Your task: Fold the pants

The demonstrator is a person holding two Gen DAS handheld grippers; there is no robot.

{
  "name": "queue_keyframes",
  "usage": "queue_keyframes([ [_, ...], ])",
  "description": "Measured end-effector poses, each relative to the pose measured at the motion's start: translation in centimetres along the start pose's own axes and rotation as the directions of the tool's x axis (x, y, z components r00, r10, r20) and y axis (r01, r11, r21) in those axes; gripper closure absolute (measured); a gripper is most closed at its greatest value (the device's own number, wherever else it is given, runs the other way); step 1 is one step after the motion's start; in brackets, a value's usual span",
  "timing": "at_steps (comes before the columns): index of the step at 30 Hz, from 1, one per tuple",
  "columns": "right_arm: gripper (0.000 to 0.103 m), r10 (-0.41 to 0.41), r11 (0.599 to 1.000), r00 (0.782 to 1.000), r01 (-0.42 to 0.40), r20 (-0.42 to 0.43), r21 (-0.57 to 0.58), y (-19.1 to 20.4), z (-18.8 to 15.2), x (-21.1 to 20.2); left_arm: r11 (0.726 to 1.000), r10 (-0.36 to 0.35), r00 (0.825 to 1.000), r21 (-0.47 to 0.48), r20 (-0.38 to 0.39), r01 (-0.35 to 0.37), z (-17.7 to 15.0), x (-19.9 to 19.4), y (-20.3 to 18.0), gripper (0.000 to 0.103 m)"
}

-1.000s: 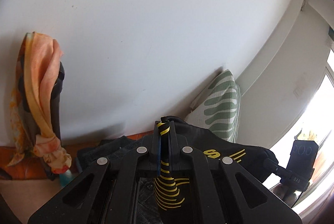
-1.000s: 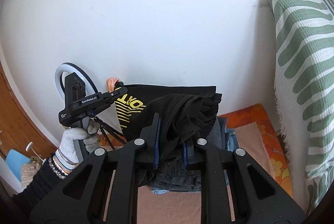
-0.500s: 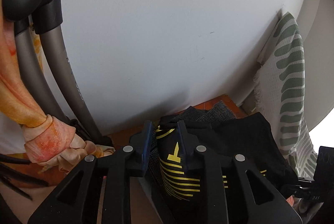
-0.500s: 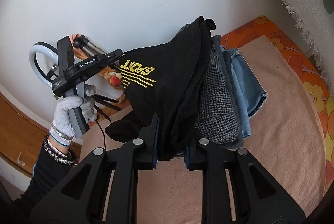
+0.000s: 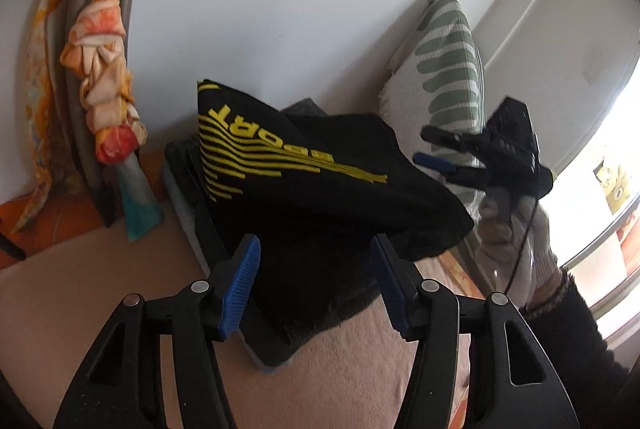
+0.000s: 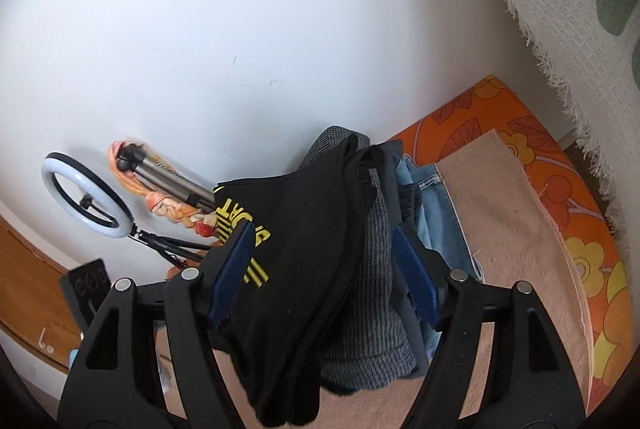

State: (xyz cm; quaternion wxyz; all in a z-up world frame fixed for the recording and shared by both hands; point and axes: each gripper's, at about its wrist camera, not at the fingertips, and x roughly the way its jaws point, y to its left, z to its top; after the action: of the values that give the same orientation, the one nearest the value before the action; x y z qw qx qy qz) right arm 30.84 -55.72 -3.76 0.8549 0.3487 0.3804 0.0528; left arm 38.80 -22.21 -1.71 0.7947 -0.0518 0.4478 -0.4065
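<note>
Left wrist view: I saw my left gripper (image 5: 316, 285) with its blue pads spread apart, nothing between them. The black pants (image 5: 320, 189), printed with yellow stripes, lay folded at frame centre atop a stack of folded clothes (image 5: 188, 165) on the beige blanket (image 5: 100, 293). At right, my right gripper (image 5: 440, 149) stood parted beside the striped pillow (image 5: 444, 69).

Right wrist view: I saw the right gripper (image 6: 322, 275) likewise wide, straddling the pants (image 6: 304, 269) without pinching them. A grey knit (image 6: 372, 309) and jeans (image 6: 432, 205) lay beneath; a ring light (image 6: 86, 195) stood at left.
</note>
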Motion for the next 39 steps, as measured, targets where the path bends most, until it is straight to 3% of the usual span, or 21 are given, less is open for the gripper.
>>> queue_keyframes([
  [5,0.029,-0.016,1.0,0.999,0.016,-0.045,-0.001,0.1,1.5,3.7,0.999,0.022,0.998,0.049,-0.056,-0.02,-1.5,2.3,-1.4,0.047],
  [6,0.034,-0.017,1.0,0.999,0.016,-0.047,-0.002,0.3,1.5,4.0,0.997,0.045,0.997,0.069,-0.056,-0.041,-1.6,2.7,-1.6,0.047],
  [8,0.056,-0.015,1.0,0.998,0.014,-0.059,-0.005,0.7,1.5,4.7,0.991,0.085,0.996,0.109,-0.04,-0.08,-1.7,2.9,-1.5,0.047],
  [9,0.073,-0.023,1.0,0.998,0.021,-0.066,-0.018,1.0,1.5,4.8,0.987,0.099,0.994,0.128,-0.033,-0.094,-1.7,3.2,-1.5,0.049],
  [10,0.092,-0.037,0.999,0.997,0.034,-0.066,-0.038,1.5,1.5,4.9,0.986,0.095,0.995,0.137,-0.033,-0.089,-1.6,3.5,-1.5,0.072],
  [11,0.094,-0.045,0.997,0.997,0.041,-0.07,-0.065,2.0,1.5,5.0,0.987,0.083,0.996,0.141,-0.046,-0.075,-1.5,3.7,-1.3,0.095],
  [13,0.095,-0.093,0.987,0.995,0.086,-0.046,-0.137,3.6,1.7,4.8,0.988,0.073,0.996,0.142,-0.041,-0.067,-1.4,3.6,-1.2,0.098],
  [16,0.096,-0.175,0.951,0.984,0.175,0.023,-0.256,6.0,3.0,4.3,0.984,0.049,0.997,0.173,-0.053,-0.039,-1.8,3.3,-1.8,0.098],
  [20,0.096,-0.196,0.935,0.979,0.204,0.057,-0.29,6.8,5.4,4.9,0.973,0.053,0.992,0.23,-0.11,-0.027,-2.8,4.6,-2.9,0.098],
  [26,0.09,-0.298,0.92,0.955,0.286,-0.003,-0.269,3.4,5.3,7.2,0.977,0.044,0.991,0.213,-0.124,-0.017,-2.9,5.5,-3.1,0.097],
  [30,0.085,-0.322,0.921,0.947,0.317,0.015,-0.228,1.7,4.8,5.2,0.981,0.051,0.992,0.193,-0.117,-0.028,-3.0,4.7,-3.1,0.084],
  [32,0.076,-0.329,0.921,0.944,0.329,0.035,-0.211,1.4,4.7,3.6,0.983,0.06,0.993,0.18,-0.105,-0.041,-2.9,4.1,-3.1,0.065],
  [33,0.066,-0.328,0.922,0.943,0.331,0.048,-0.199,1.3,4.5,2.6,0.984,0.066,0.993,0.173,-0.103,-0.048,-2.9,3.9,-3.1,0.06],
  [39,0.047,-0.307,0.924,0.944,0.326,0.12,-0.199,3.5,2.1,-3.1,0.987,0.068,0.996,0.146,-0.05,-0.06,-3.6,1.2,-3.5,0.049],
])
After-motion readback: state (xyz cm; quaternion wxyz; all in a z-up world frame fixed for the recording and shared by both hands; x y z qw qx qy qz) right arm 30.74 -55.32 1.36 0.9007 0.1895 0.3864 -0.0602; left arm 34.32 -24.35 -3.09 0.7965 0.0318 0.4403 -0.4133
